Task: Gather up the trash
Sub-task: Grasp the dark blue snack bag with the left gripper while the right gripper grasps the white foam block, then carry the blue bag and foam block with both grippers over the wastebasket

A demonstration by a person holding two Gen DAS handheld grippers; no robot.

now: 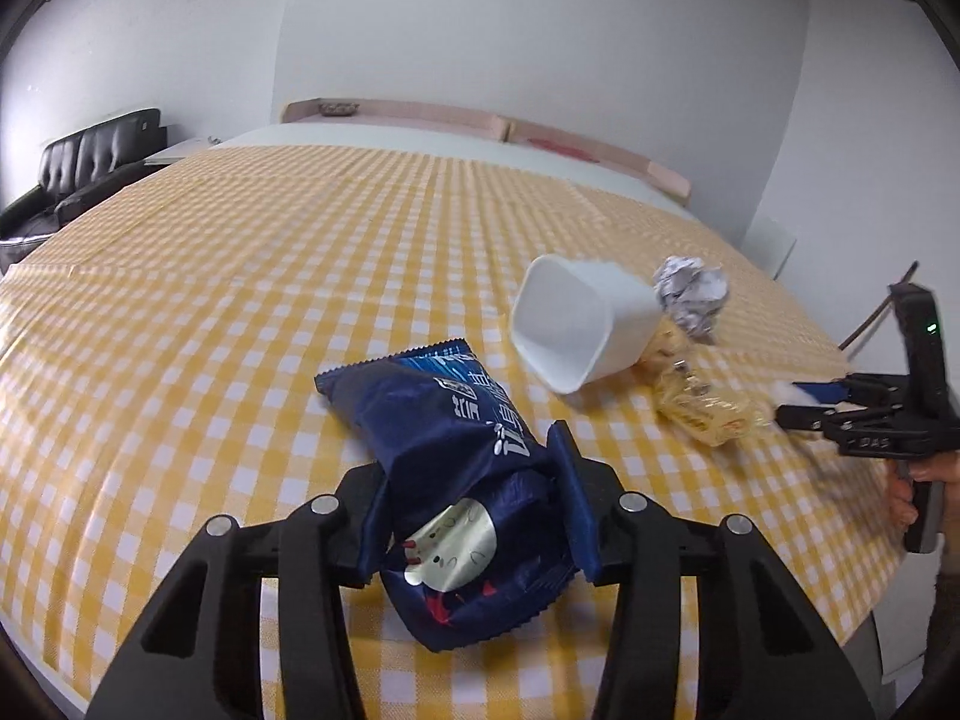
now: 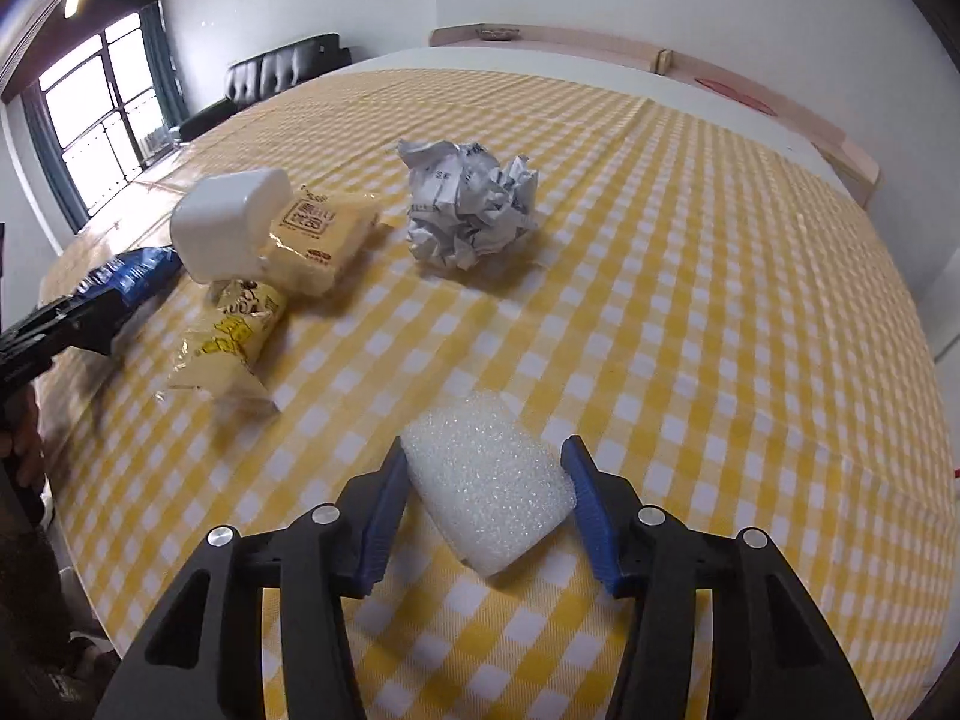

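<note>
My left gripper (image 1: 474, 504) is shut on a dark blue snack wrapper (image 1: 444, 450) that lies on the yellow checked tablecloth (image 1: 240, 276). My right gripper (image 2: 483, 510) has its jaws around a white foam piece (image 2: 486, 492), touching both sides. The right gripper also shows in the left wrist view (image 1: 798, 402). A white plastic cup (image 1: 576, 324) lies on its side; it also shows in the right wrist view (image 2: 228, 222). Near it are a crumpled paper ball (image 2: 471, 210), a yellow tissue pack (image 2: 318, 234) and a yellow snack bag (image 2: 222, 348).
A black sofa (image 1: 90, 162) stands past the table's far left. Pink boards (image 1: 480, 126) lean along the far wall. A window (image 2: 96, 120) is at the left in the right wrist view. The table's edge runs close on the right (image 1: 888, 570).
</note>
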